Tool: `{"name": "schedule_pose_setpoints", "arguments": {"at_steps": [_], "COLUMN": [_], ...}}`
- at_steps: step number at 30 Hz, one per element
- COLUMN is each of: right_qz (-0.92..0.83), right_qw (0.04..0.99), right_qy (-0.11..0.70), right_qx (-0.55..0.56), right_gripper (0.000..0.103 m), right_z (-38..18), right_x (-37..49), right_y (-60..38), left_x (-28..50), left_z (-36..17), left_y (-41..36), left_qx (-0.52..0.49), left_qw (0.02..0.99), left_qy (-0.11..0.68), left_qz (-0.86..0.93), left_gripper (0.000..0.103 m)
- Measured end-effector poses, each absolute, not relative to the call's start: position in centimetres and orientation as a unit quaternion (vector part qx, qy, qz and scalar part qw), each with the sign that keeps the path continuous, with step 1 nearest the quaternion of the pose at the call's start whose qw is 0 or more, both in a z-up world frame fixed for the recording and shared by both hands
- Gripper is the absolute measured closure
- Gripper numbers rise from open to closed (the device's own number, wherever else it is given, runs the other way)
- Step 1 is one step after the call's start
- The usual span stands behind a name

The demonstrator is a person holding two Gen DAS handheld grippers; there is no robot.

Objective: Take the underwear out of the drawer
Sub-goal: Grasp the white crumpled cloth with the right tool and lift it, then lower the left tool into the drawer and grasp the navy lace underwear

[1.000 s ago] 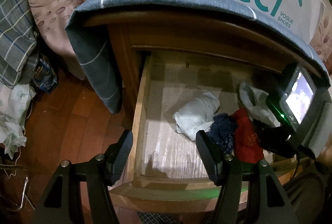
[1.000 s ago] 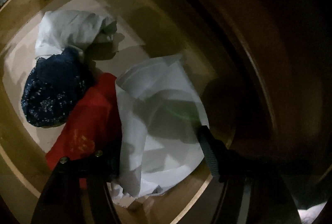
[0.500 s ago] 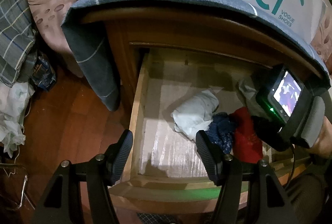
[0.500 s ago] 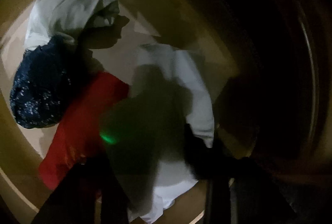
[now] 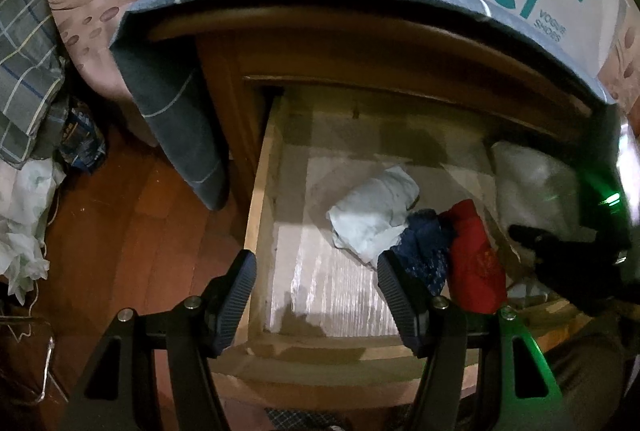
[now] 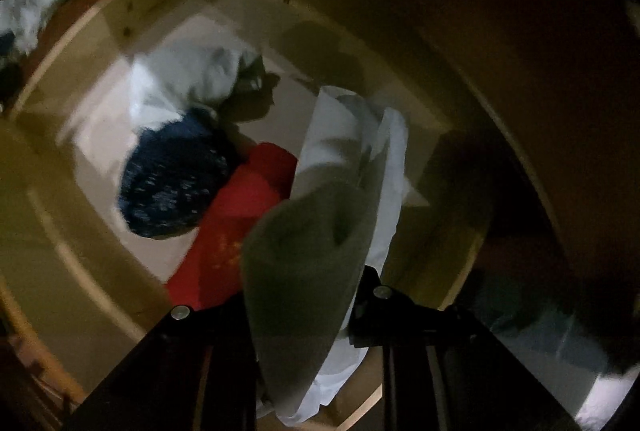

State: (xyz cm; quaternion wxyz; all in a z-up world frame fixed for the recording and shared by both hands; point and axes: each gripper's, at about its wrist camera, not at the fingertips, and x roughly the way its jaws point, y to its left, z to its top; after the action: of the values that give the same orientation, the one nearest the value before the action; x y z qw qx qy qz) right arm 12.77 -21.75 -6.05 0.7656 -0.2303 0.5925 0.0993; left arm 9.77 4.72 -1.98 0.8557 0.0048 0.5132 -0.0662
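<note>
Now clamped by just-closing right gripper [image 6: 304, 295] jaws: white underwear [image 6: 344, 159], at 3 o'clock of red garment [image 6: 240, 207] in drawer [image 5: 256, 215]; left gripper [image 5: 316, 295] jaws open, empty.

The left gripper [image 5: 316, 293] is hanging with jaws standing apart, gripping nothing, pointing steeply down. The right gripper [image 6: 304, 295] is also pointing steeply down, its jaws having just been closing, now pinching white cloth [image 6: 348, 167].
</note>
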Motion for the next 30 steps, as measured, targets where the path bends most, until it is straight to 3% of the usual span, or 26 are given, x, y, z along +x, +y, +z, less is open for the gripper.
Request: {"name": "schedule_pose_setpoints", "arguments": {"at_steps": [13, 30], "right_qz": [0.049, 0.057], "right_qw": [0.837, 0.84], "right_qy": [0.544, 0.534], "right_qx": [0.01, 0.074], "right_gripper": [0.086, 0.084], "right_z": [0.6, -0.7], "right_x": [7.8, 7.4], "right_y": [-25.7, -26.5], "left_x": [9.8, 14.5], "left_z": [-2.8, -8.2], "left_y": [1.8, -3.6], "left_qx": [0.03, 0.02], "left_qw": [0.835, 0.723], "left_qy": [0.538, 0.667], "left_qz": [-0.113, -0.179], "left_gripper": [0.038, 0.038]}}
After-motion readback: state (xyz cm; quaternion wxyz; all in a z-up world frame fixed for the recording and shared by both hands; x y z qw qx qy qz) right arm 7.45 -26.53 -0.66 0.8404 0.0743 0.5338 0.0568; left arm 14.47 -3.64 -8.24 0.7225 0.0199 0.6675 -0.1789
